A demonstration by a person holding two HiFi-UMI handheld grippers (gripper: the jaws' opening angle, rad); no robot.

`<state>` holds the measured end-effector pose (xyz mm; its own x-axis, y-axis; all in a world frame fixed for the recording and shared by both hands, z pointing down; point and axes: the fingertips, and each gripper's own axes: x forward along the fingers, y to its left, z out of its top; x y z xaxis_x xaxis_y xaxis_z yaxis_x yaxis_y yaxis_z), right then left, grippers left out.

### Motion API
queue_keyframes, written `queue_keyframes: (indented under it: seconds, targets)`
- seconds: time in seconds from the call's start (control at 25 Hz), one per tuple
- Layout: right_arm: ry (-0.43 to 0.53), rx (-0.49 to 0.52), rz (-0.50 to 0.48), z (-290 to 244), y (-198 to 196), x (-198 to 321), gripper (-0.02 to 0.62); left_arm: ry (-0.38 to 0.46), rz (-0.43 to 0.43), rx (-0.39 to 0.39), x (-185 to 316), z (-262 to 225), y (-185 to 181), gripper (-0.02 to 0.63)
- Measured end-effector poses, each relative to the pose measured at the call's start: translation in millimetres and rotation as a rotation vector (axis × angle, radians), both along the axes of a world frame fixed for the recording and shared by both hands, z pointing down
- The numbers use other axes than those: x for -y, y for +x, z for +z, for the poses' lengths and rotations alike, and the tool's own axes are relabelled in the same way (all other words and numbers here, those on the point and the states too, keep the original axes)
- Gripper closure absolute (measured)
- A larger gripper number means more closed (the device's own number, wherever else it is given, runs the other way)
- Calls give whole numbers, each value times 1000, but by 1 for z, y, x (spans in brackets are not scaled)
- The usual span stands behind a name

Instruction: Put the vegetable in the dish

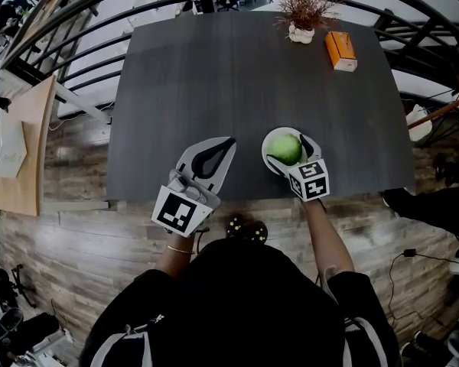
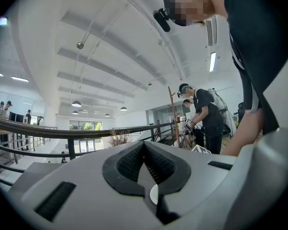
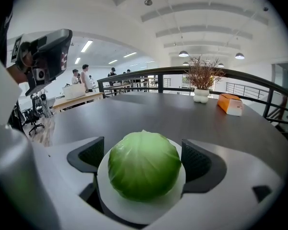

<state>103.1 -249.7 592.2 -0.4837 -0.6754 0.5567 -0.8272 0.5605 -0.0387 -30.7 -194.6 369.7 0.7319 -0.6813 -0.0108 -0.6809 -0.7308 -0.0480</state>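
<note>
A round green cabbage rests in a small white dish near the front edge of the dark table. My right gripper is open, with one jaw on either side of the cabbage; a narrow gap shows at the left jaw, and the right jaw is very close to it. To the left, my left gripper hangs over the table's front edge, shut with nothing in it.
At the far side of the table stand a dried plant in a white pot and an orange box. A black railing curves behind the table. A wooden board lies at the left.
</note>
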Motion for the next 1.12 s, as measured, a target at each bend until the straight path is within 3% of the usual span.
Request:
queue_keyframes:
  seconds: [0.44,0.68,0.8,0.96,1.12]
  targets:
    - [69,-4,27,-20,2,-8,100,9,12,-4,-11,-2,-2,612]
    - [112,-2,29,-35,0,-14,153,12,21,-9,-18,-6,-2,612]
    - [140,1,32,-44,-2,-18,192,50,27,-3,-20,-8,-4,611]
    - [174,1,45,-53,1,-20,343,50,34,-6,-23,-8,0,611]
    - [183,2,54,-58,3,-23,414,35,39,-10,-27,-10,2,612]
